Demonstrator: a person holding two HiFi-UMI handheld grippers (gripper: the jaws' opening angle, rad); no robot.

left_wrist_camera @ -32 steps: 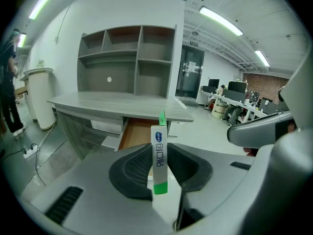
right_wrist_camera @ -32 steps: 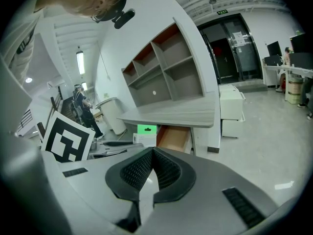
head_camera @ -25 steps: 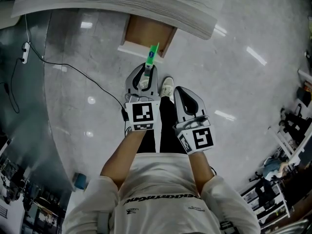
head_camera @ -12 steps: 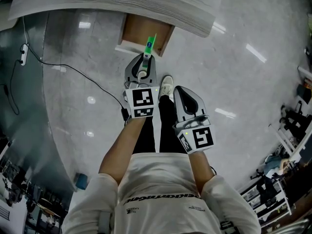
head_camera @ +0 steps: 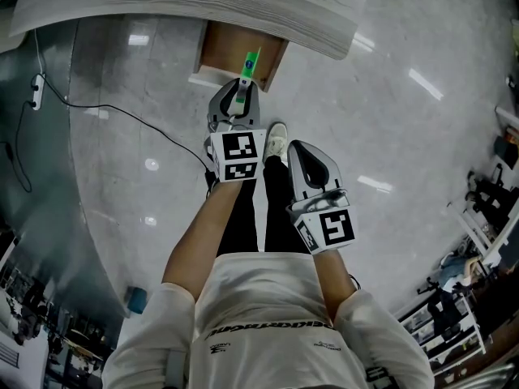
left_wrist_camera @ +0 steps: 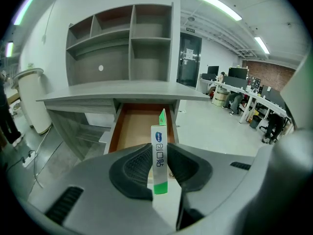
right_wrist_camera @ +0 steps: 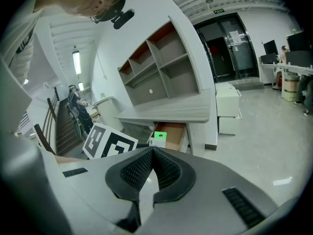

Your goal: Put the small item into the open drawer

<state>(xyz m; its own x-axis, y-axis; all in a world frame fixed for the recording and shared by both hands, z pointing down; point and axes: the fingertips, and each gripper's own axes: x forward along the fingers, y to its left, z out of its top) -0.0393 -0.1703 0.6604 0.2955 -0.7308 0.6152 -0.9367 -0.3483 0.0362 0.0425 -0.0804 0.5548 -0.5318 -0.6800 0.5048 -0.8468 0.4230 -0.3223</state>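
- Lower, nearer the open brown wooden drawer now, left gripper pinches a slim green-and-white cardboard packet at its front edge.
- Right gripper: pressed together, empty.
- Early release could tip it outside.

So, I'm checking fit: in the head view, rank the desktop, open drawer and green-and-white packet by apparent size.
Largest to smallest: desktop; open drawer, partly hidden under the desktop; packet, smallest though nearest the camera.
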